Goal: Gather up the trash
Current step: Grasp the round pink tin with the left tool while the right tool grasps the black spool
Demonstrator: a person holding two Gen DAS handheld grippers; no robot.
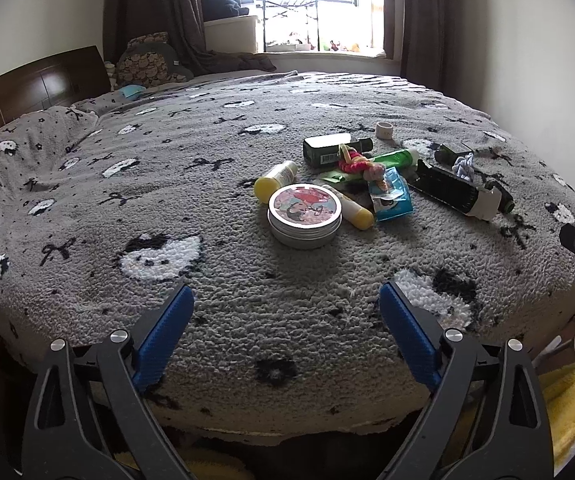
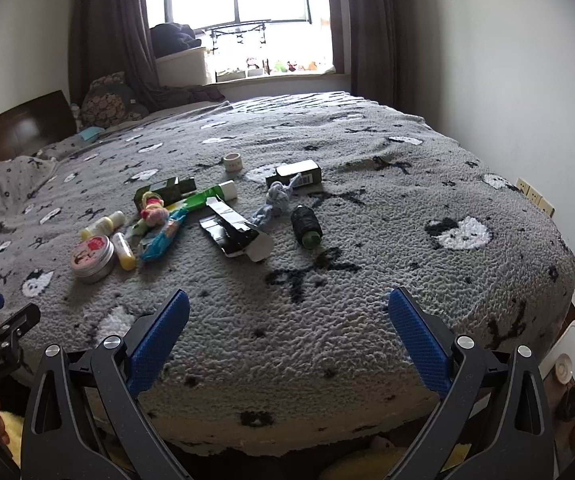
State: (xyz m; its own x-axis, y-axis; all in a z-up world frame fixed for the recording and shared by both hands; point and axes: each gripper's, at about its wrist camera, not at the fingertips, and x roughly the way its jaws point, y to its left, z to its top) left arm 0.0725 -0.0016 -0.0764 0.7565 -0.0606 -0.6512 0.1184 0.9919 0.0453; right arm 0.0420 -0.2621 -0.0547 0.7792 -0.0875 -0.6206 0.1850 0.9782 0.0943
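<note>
Nearby, bare blanket (image 1: 287, 320) before bed edge (image 2: 287, 446)

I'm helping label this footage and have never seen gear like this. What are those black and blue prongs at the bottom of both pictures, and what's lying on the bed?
No robot here: a person holds one hand-held claw in each hand, each with a camera looking along its blue-padded fingers. One picture is from the left claw, the other from the right claw. Both are open and hold nothing. On the grey blanket lies a small pile: a round tin, little yellow bottles, a green tube, a blue packet, dark cartons, a tape roll and a dark spool.
</note>
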